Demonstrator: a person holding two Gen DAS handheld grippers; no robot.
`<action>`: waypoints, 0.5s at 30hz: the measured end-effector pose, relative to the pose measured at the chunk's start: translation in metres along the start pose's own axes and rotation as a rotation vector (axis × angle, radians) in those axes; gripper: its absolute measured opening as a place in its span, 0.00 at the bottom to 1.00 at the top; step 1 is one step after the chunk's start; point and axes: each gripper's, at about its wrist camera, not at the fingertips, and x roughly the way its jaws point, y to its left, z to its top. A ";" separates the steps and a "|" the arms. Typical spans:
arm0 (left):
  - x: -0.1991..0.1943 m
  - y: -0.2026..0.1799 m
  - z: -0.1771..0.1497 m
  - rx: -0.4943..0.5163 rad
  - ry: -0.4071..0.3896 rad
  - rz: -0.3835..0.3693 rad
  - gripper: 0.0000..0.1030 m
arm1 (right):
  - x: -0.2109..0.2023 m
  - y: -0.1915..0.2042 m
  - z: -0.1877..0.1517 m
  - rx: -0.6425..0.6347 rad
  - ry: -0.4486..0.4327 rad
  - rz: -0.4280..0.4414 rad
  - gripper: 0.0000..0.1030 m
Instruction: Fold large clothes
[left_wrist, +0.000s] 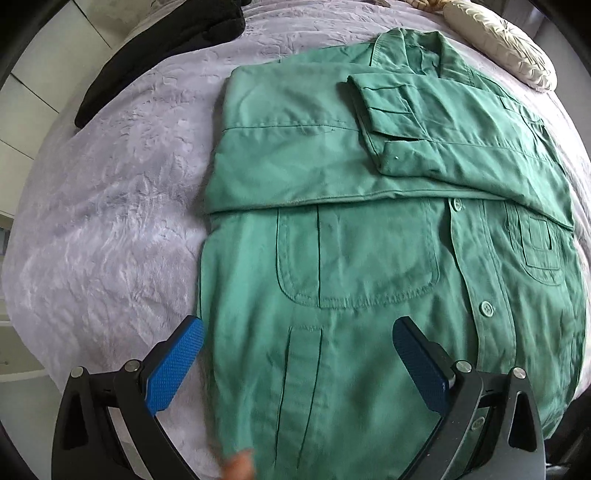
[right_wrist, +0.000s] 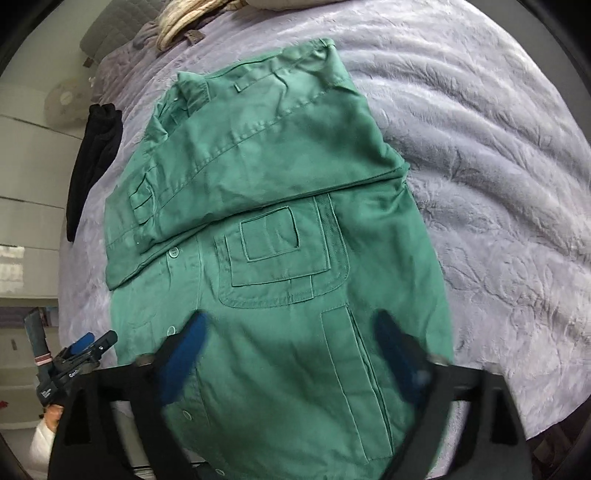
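Observation:
A large green work jacket (left_wrist: 369, 240) lies flat on a pale lilac bedspread (left_wrist: 110, 221), front up, with both sleeves folded across its chest. It also shows in the right wrist view (right_wrist: 280, 258). My left gripper (left_wrist: 299, 354) is open and empty, its blue pads (left_wrist: 173, 365) straddling the jacket's lower left edge. My right gripper (right_wrist: 291, 354) is open and empty above the jacket's lower right part near a pocket; its fingers (right_wrist: 184, 350) are motion-blurred. The left gripper also shows in the right wrist view (right_wrist: 85, 347) at the left.
A black garment (left_wrist: 166, 55) lies at the bed's far left edge; it also shows in the right wrist view (right_wrist: 92, 155). A cream ruffled pillow (left_wrist: 506, 44) sits beyond the collar. Grey bedding and a rope-like item (right_wrist: 177, 22) lie at the bed's head.

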 end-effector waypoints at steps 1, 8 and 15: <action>-0.001 0.001 -0.001 -0.010 -0.001 0.008 0.99 | -0.001 0.002 0.000 -0.008 0.001 0.001 1.00; -0.009 0.003 -0.007 0.003 -0.003 -0.003 0.99 | -0.004 0.005 -0.006 -0.034 0.067 0.001 1.00; -0.012 0.003 -0.013 0.012 0.007 -0.015 0.99 | 0.009 -0.002 -0.023 0.014 0.155 0.009 1.00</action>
